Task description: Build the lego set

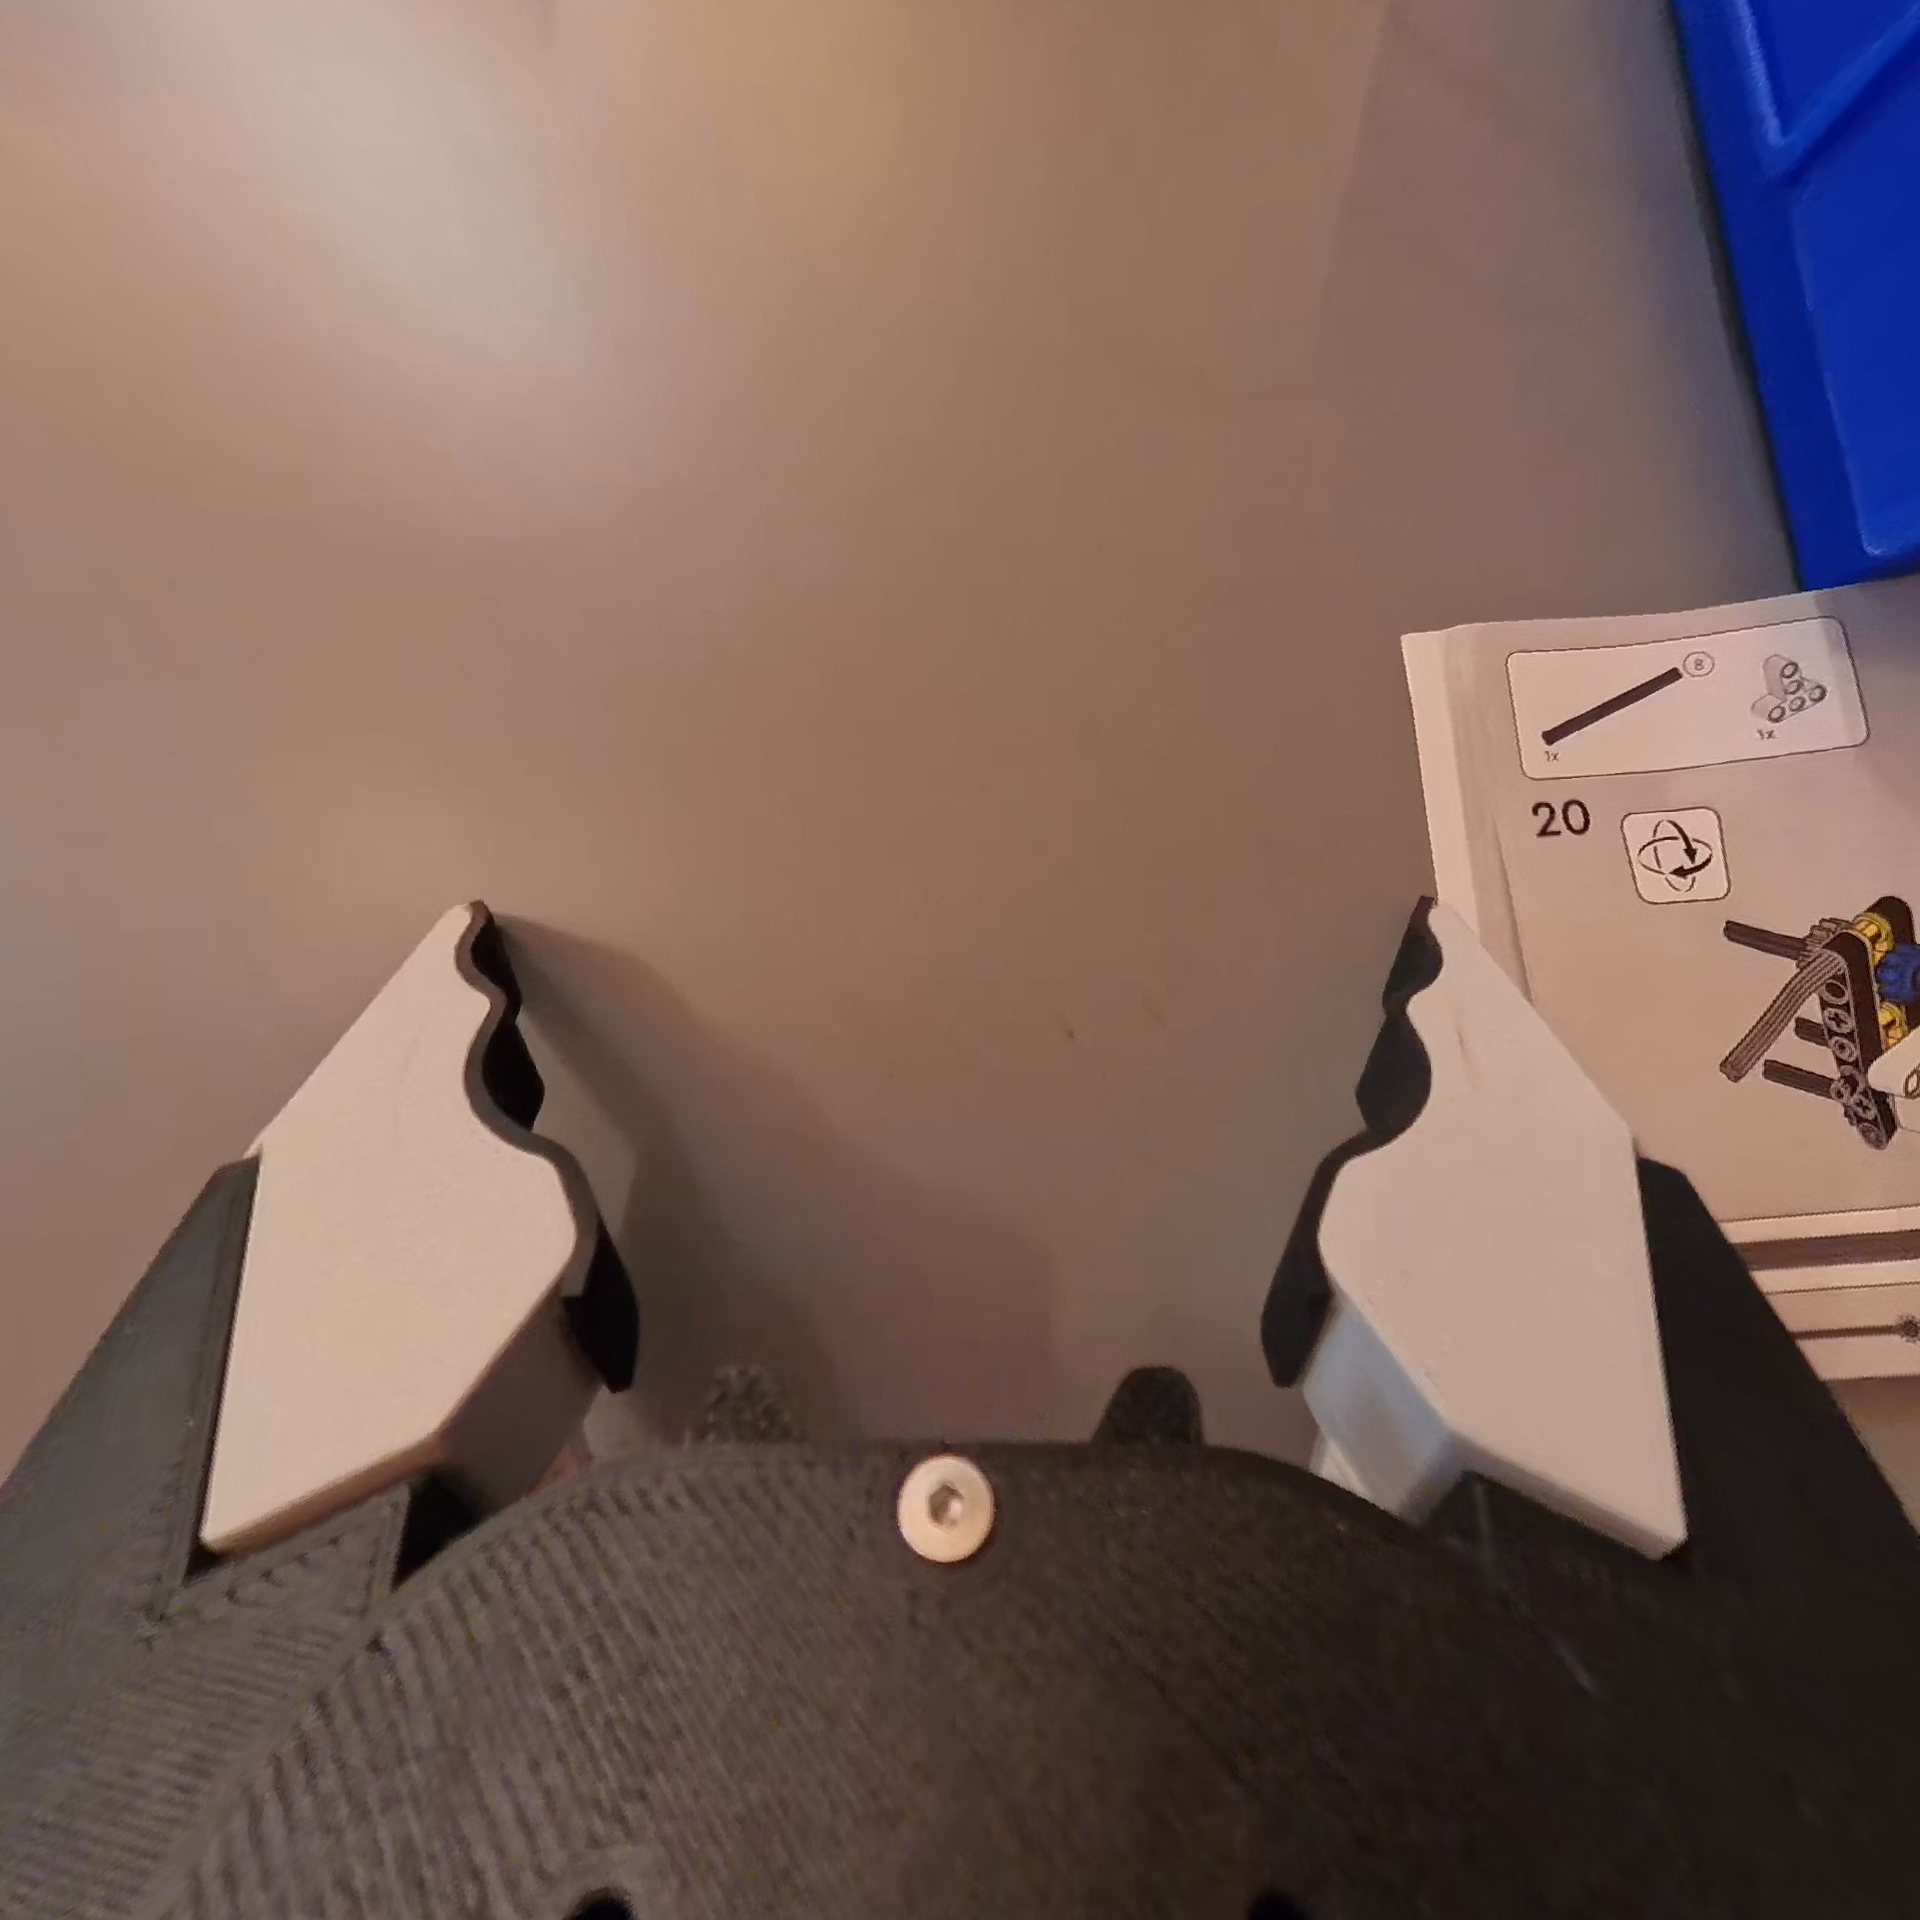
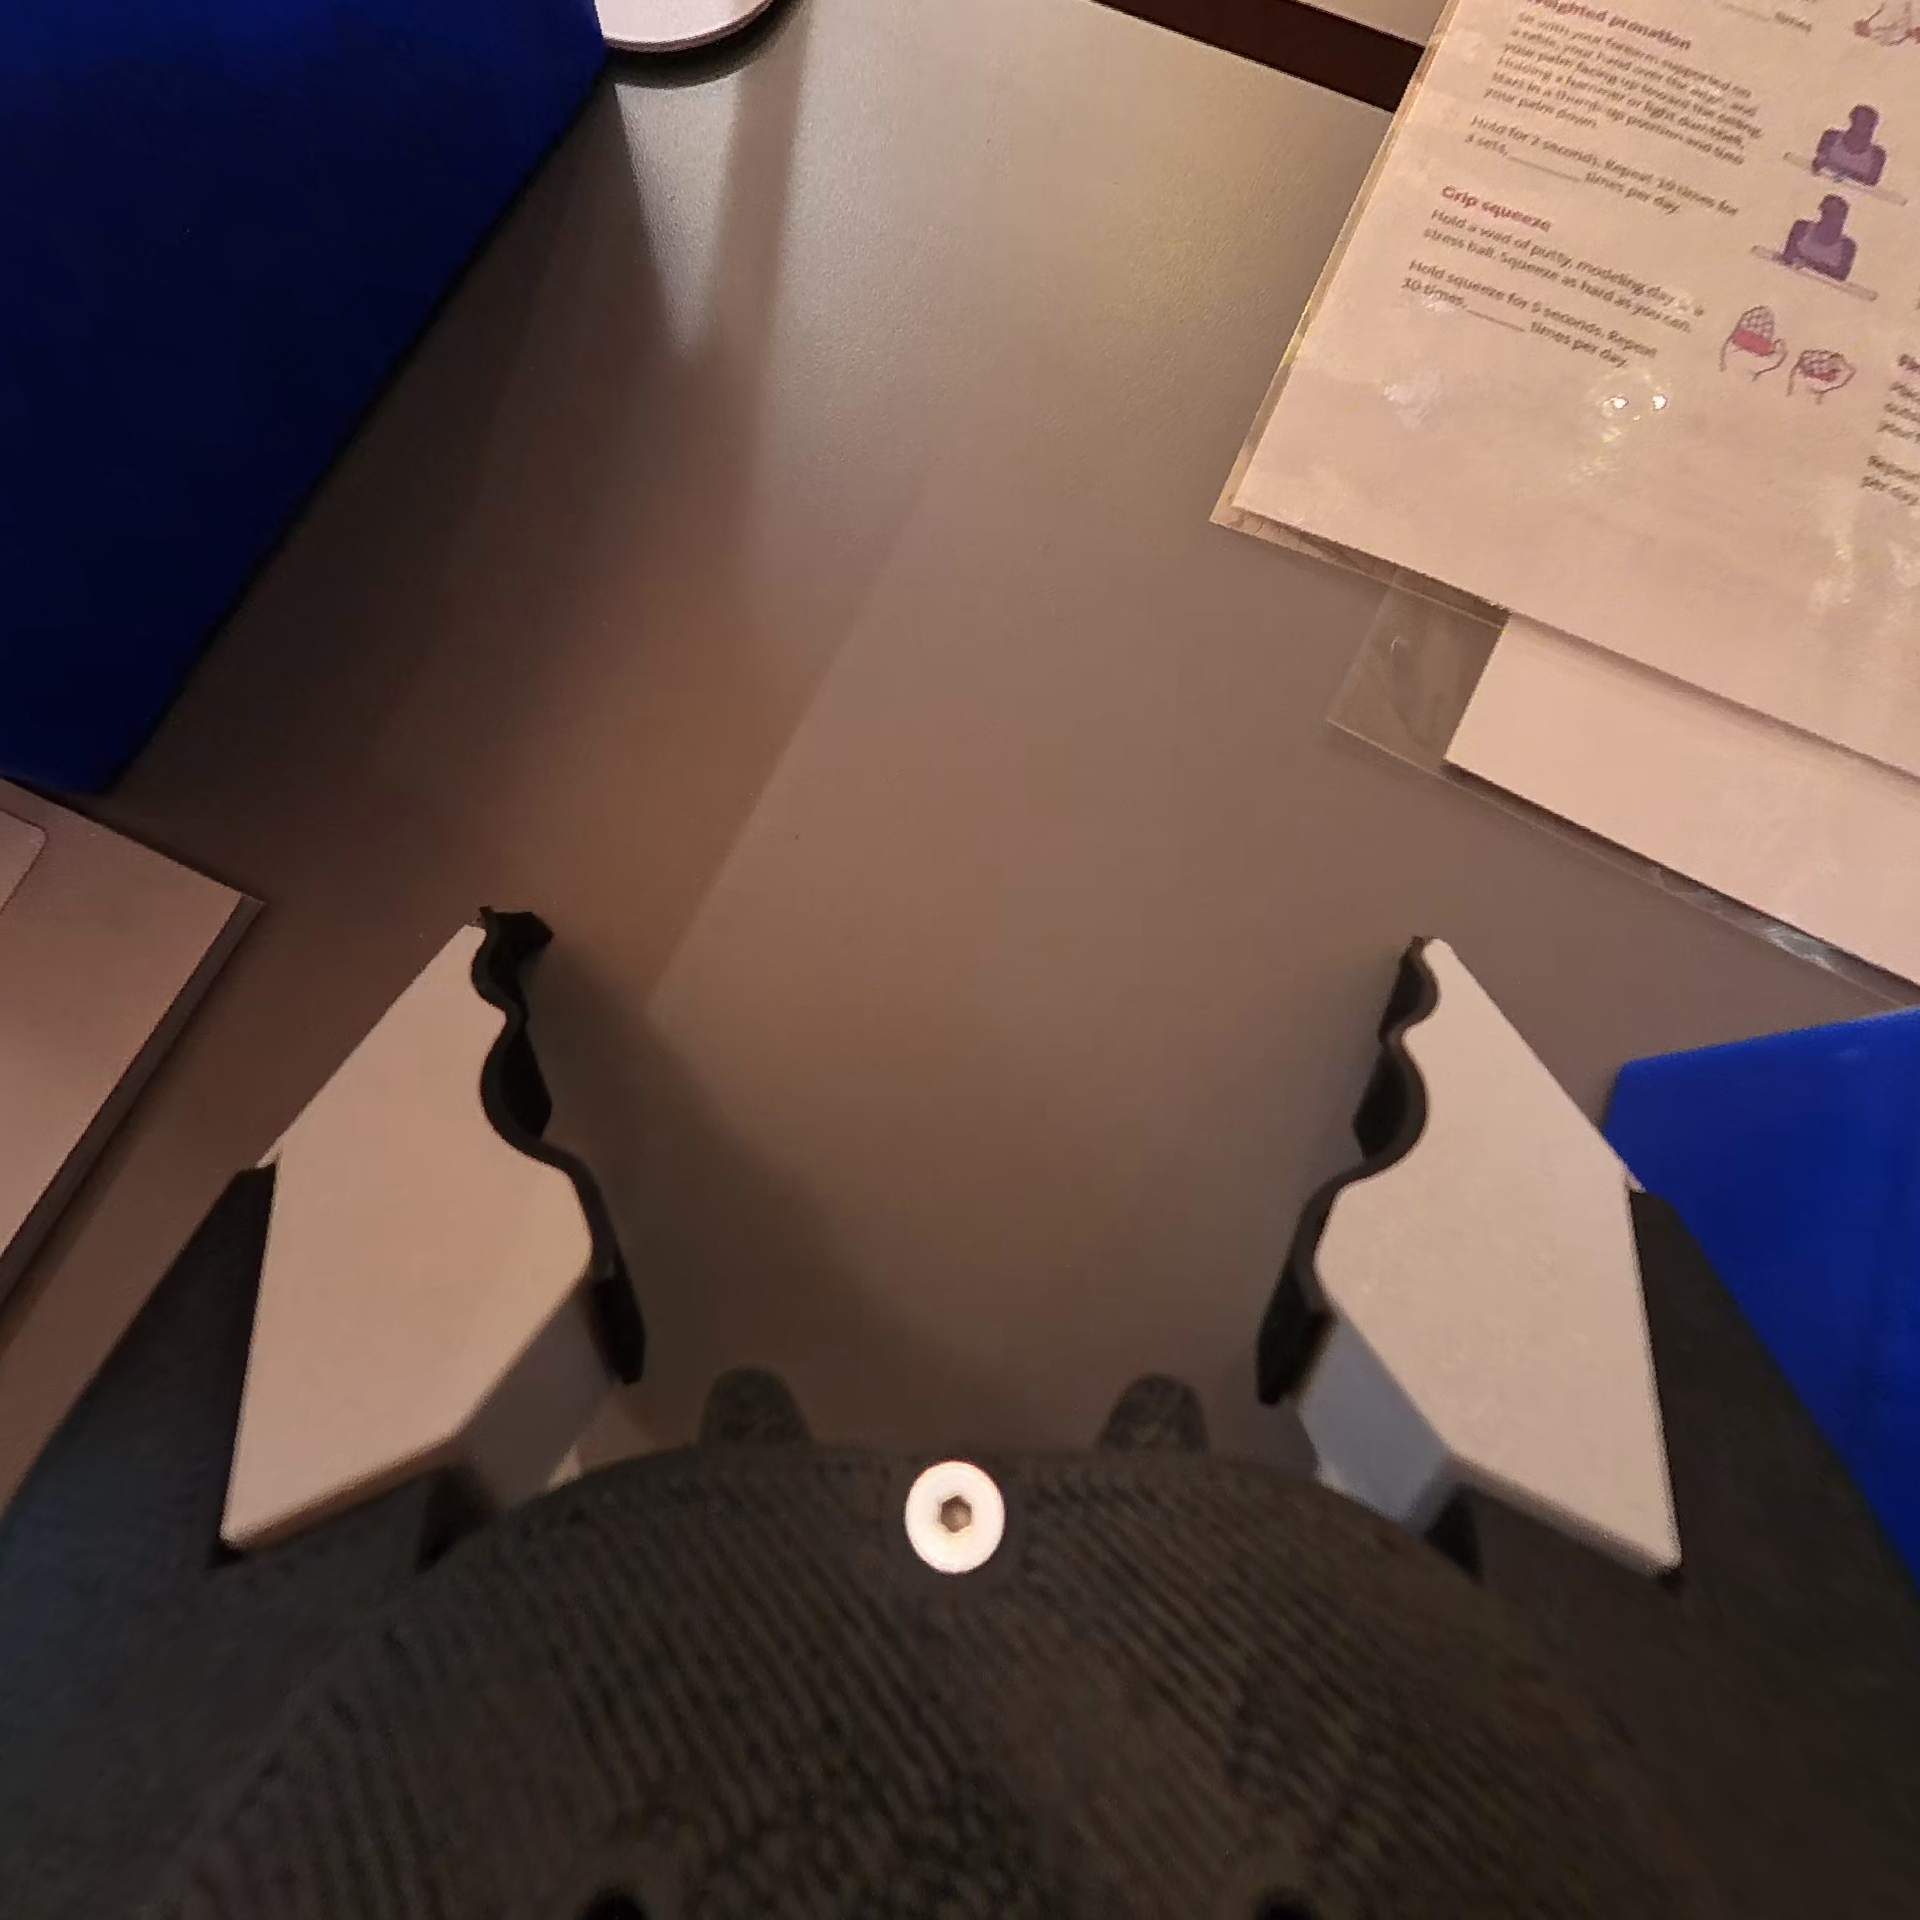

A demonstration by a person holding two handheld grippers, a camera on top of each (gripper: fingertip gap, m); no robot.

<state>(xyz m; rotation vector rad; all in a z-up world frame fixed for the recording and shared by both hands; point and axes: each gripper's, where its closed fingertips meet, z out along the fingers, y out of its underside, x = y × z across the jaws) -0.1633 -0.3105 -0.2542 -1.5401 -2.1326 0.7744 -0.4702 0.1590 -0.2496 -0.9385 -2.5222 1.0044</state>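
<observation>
- Grey, bare counter (image 1: 831,520) fills the space ahead of both grippers; no loose lego pieces show in either view, so I cannot tell where the set's parts lie.
- My left gripper (image 1: 951,1029) has its fingers spread wide with nothing between them.
- My right gripper (image 2: 961,1039) is the same: fingers fully apart, holding nothing, over bare counter.
- The only lego thing I can see is the booklet (image 1: 1683,935), lying open on the counter just beside my left gripper's right-hand finger, running out of frame.
- A blue bin (image 1: 1818,260) sits beyond the booklet in the left view; in the right view a large blue shape (image 2: 229,343) stands far left and a blue corner (image 2: 1787,1195) sits near right. I judge the parts are likely in one of these, but the insides are hidden.
- Laminated sheets (image 2: 1610,364) lie at far right in the right view, and a grey flat edge (image 2: 94,987) at left; neither belongs to the build.
- Going by the booklet's drawing, I expect a thin black axle and a small pale connector: light, stiff, smooth plastic, apt to slip or roll.
- I would pinch the axle across its middle, seated in a finger notch, and take the connector by its flat faces, leaving the holes free.
- The booklet is thin, floppy paper; I would press, not grip it.
</observation>
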